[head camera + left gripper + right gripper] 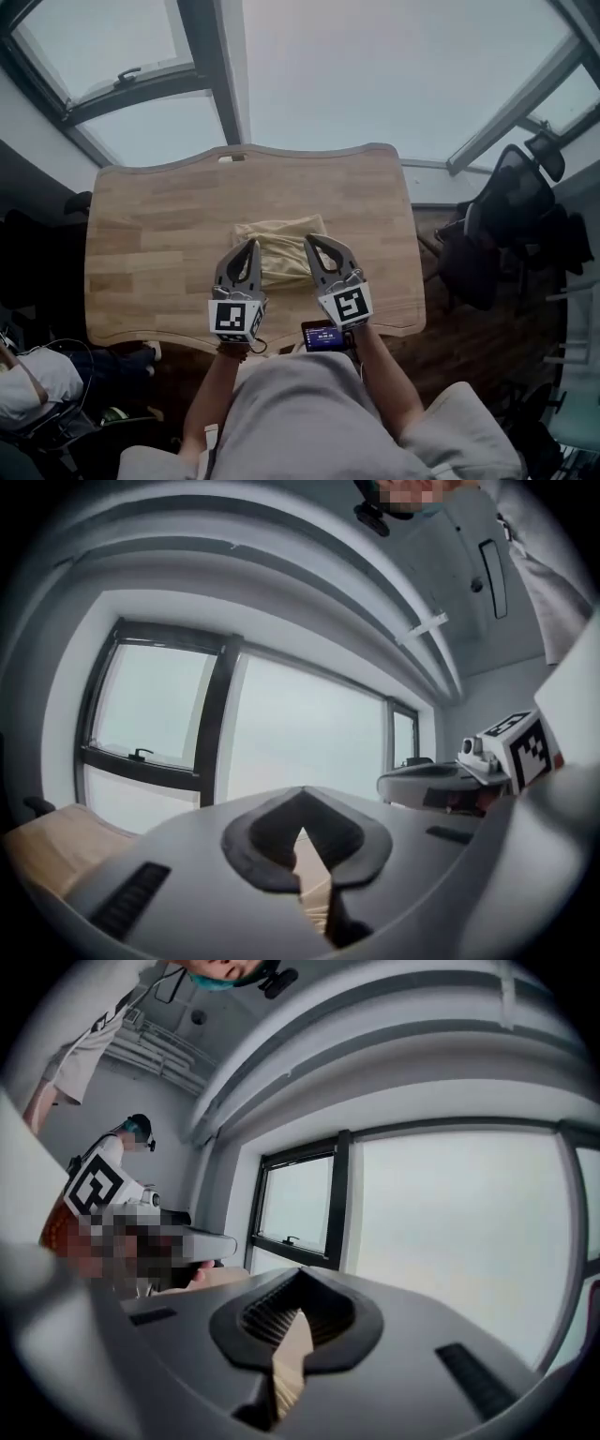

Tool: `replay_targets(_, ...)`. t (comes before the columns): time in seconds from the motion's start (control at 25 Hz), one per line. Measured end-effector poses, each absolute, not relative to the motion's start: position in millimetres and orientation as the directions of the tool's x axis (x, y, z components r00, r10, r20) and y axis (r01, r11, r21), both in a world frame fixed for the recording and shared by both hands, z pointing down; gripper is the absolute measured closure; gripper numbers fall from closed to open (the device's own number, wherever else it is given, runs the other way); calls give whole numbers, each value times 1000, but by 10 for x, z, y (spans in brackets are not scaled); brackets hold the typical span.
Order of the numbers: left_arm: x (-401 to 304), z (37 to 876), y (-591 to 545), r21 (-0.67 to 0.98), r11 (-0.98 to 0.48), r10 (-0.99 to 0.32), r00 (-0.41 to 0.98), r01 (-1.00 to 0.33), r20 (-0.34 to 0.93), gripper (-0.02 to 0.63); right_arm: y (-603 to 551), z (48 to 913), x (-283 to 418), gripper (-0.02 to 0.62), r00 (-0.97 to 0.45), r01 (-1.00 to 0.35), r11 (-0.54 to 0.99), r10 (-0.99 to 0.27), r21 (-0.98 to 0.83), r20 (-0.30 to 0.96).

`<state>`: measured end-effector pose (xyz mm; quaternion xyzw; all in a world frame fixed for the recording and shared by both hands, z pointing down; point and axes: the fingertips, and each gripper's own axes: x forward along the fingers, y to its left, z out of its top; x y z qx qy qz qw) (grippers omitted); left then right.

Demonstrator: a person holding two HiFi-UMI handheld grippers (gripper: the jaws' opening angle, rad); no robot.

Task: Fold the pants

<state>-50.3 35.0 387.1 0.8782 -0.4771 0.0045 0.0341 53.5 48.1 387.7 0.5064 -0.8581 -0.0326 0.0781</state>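
- left gripper (pixel 252 244) (pixel 300 794): jaws closed, tips touching, nothing btwn the pads. Held up in the air, pointing level toward the windows.
- right gripper (pixel 308 240) (pixel 300 1274): same state, jaws closed tip to tip and empty. Held just beside the left one w/ a narrow gap btwn them, both pointing the same way.
- marker cubes: one at the rear of each gripper, black squares on white. Left cube (pixel 234 317), right cube (pixel 345 305).
- screen (pixel 323 336): small lit device just below the right cube, by the wrist. Text too small to read.
- forearms (pixel 386 380): bare, run from the grippers down to a grey top at the bottom of head view.
- pants (pixel 279 251): pale beige, folded into a compact rectangle. They lie flat approx. mid-table, slightly toward the near edge. In head view they show btwn and behind the two grippers; neither gripper holds them.
- table (pixel 150 234): light wood w/ wavy edges. Small pale item at the far edge, too small to tell.
- windows (pixel 375 66): large panes in dark frames, pale grey outside. Handle (pixel 128 73) on the left pane.
- chair (pixel 511 211): black, right of the table, apart from it.
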Motion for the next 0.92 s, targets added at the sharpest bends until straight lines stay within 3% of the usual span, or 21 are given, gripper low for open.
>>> replay_targets(0.92,-582,4028,463,61,-671,-737,674,-739,55,600,609,4016,71,592,-392,-906,410,-906,103,158)
